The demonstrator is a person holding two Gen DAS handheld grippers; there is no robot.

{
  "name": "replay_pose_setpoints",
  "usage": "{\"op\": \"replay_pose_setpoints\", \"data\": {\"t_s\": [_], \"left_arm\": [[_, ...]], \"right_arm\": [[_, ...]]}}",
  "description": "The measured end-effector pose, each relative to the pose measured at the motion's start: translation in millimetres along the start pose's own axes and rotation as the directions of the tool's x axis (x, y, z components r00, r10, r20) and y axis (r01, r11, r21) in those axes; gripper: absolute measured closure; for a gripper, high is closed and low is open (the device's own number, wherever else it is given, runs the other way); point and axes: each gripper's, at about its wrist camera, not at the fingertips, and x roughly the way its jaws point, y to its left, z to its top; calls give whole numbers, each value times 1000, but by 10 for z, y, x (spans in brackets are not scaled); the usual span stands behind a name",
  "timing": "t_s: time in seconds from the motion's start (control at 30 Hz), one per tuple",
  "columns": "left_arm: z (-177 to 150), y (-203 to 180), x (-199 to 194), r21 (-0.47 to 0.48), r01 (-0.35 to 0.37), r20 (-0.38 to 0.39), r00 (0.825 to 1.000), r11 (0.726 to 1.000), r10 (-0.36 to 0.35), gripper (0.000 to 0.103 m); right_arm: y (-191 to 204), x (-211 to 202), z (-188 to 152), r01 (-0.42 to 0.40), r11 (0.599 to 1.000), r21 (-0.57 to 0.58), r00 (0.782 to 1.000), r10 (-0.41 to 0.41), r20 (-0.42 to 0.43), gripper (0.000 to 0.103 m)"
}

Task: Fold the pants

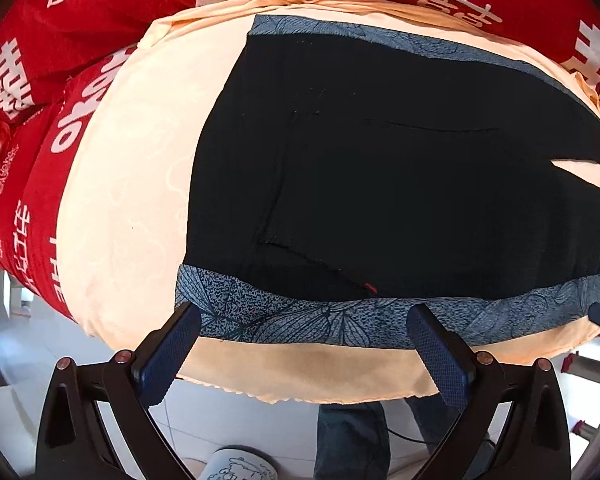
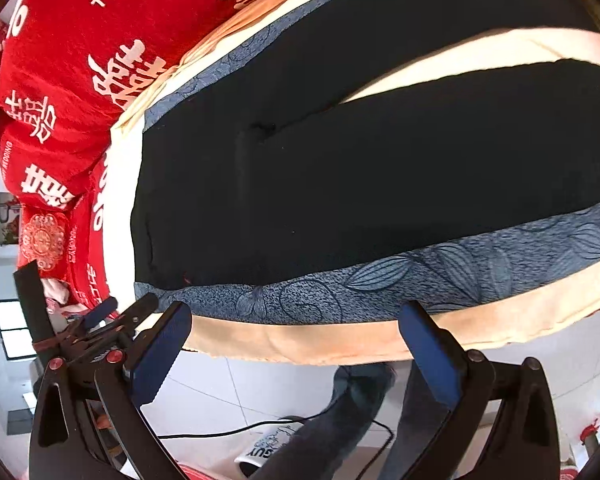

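Black pants lie flat on a bed, both tools spread and empty above its near edge.

The black pants (image 1: 400, 168) rest on a cream sheet (image 1: 132, 184), with blue leaf-print bands along their outer side edges and the two legs slightly apart. A red quilt (image 1: 100, 8) with white characters is bunched behind. The left tool (image 1: 304, 332) hovers over the near blue band, fingers wide apart, gripping nothing. The right tool (image 2: 296, 328) does the same, further along that edge.

Both wrist views above shared pants (image 1: 380, 168).
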Motion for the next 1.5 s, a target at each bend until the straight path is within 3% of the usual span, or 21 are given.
{"op": "replay_pose_setpoints", "data": {"t_s": [0.07,0.13,0.3,0.33,0.37,0.4,0.47,0.7,0.73,0.83,0.93,0.97,1.0,1.03,1.07,1.1,1.17,1.23,1.3,1.37,1.5], "left_arm": [[-21,78,-19,-17,19,21,1000,1000,-19,0],[-71,255,-54,-70,105,46,994,992,-102,0],[-223,586,41,-152,239,54,971,959,-233,0],[-262,644,79,-169,268,53,963,949,-263,0],[-286,670,99,-181,289,52,957,940,-285,0],[-309,707,134,-198,317,52,948,928,-313,0],[-362,735,189,-224,356,55,934,907,-353,0],[-418,754,417,-306,454,47,885,837,-463,0],[-425,755,451,-329,467,45,876,821,-480,0],[-411,761,531,-407,520,51,834,751,-549,0],[-314,728,577,-478,577,95,784,663,-614,0],[-263,688,592,-491,583,105,777,648,-621,1],[-219,655,603,-498,582,115,779,643,-616,6],[-173,612,606,-493,577,122,787,651,-605,28],[-128,567,613,-484,547,103,811,683,-576,41],[-104,516,626,-472,499,75,844,726,-531,44],[-123,517,615,-462,490,80,853,739,-515,56],[-160,541,601,-444,487,70,856,752,-512,60],[-186,559,616,-442,489,57,852,752,-521,60],[-176,527,606,-420,482,45,857,769,-513,60],[-76,459,593,-394,457,26,873,797,-487,59]], "right_arm": [[-3,70,-27,-44,999,5,999,44,1,0],[33,145,-68,-107,994,6,994,107,-8,0],[202,493,-272,-269,963,24,960,270,-76,1],[214,594,-312,-275,961,31,957,277,-92,8],[216,732,-357,-283,958,46,951,286,-115,28],[206,857,-389,-295,953,71,944,302,-135,37],[168,1049,-454,-322,940,112,932,336,-138,40],[-46,1262,-412,-343,909,237,932,361,-33,40],[-92,1285,-392,-356,892,278,926,376,-22,40],[-141,1271,-317,-430,831,353,890,456,11,78],[16,1020,-294,-500,818,283,857,515,25,86],[72,931,-300,-516,817,256,847,531,16,89],[111,862,-318,-530,814,237,838,545,3,91],[163,819,-337,-537,815,218,833,553,-11,93],[206,789,-349,-528,826,196,839,543,-31,93],[227,775,-361,-515,838,179,846,530,-49,93],[165,780,-403,-452,881,140,882,465,-79,88],[-37,740,-443,-401,904,146,908,414,-70,88],[-375,674,-458,-370,911,183,925,380,-24,76],[-666,587,-493,-335,913,231,941,338,30,57],[-1099,404,-553,-331,888,319,943,303,135,55]]}}
